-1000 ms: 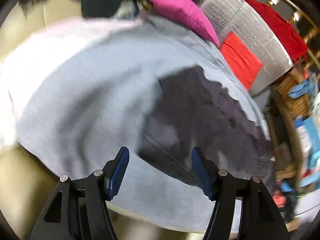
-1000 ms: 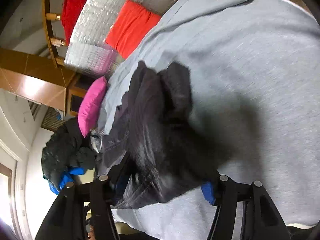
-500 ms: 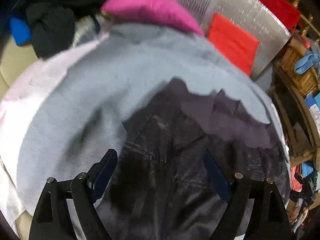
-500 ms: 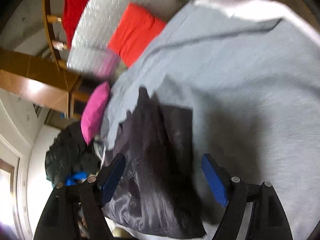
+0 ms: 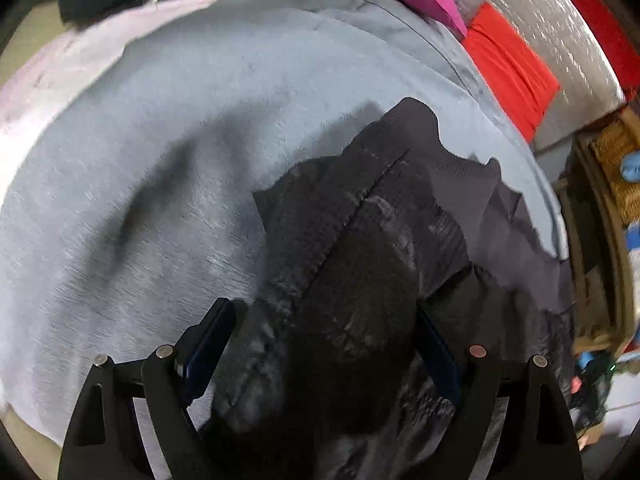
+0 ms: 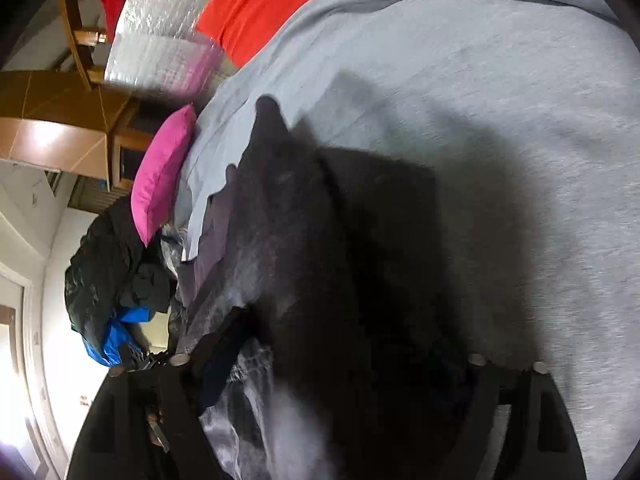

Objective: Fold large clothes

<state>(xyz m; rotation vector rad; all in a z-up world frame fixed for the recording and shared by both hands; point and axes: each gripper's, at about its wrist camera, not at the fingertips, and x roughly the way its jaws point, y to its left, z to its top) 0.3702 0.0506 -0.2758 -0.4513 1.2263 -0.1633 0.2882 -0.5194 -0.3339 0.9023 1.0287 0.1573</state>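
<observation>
Dark jacket (image 5: 360,280) lies crumpled on grey sheet (image 5: 160,160). Left gripper (image 5: 324,344) spread wide, straddling jacket. Right gripper (image 6: 340,360) jaws just opening, spread over jacket.

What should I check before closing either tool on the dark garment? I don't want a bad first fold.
1. Left tool open: ok, pads stand wide.
2. Right tool open: ok; it has just been opening wider.
3. Dark garment between each tool's pads: ok, fabric lies under both; pads not pressing.
4. Garment spread flat: not ok, it lies bunched and creased.
5. Grey sheet free of the pads: cannot tell, edges blurred.
6. Pink pillow apart from the garment: ok.
</observation>
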